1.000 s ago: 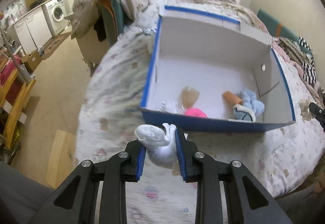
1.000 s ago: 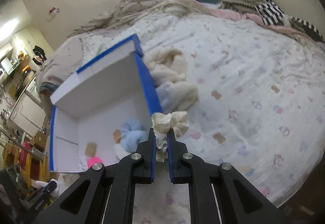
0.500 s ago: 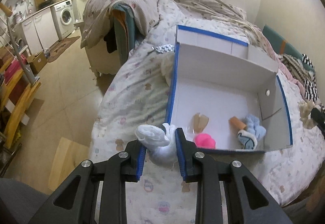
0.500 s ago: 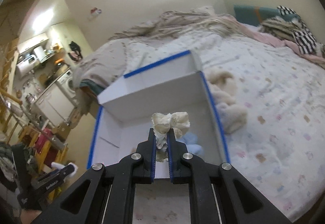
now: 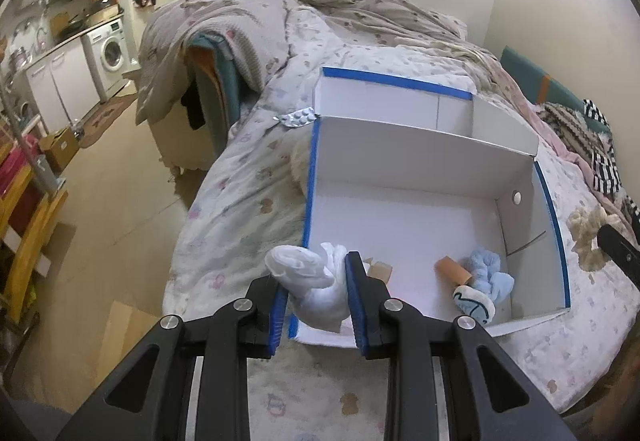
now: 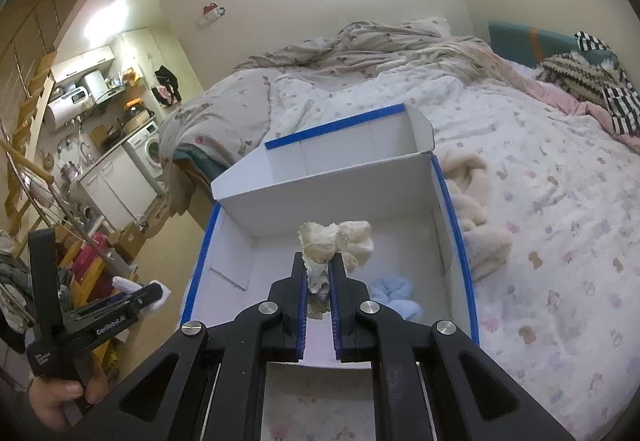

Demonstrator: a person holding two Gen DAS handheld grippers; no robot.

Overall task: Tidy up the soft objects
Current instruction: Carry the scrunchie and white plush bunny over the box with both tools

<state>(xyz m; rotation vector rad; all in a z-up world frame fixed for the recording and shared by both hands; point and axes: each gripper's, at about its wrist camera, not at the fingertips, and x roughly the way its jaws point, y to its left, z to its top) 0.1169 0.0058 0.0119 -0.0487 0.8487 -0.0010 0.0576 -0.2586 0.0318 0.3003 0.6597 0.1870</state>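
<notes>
Two tongs clenched, left tongs (image 5: 317, 291) on white sock (image 5: 310, 281), right tongs (image 6: 319, 281) on cream sock (image 6: 334, 241), cardboard tube (image 5: 452, 268) only in left view

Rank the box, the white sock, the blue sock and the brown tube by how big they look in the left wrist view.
1. box
2. white sock, enlarged by nearness to the camera
3. blue sock
4. brown tube

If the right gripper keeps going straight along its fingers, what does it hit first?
Probably the box's white floor or far inner wall: the right gripper, shut on a cream sock, points down into it. Depth is unclear.
</notes>
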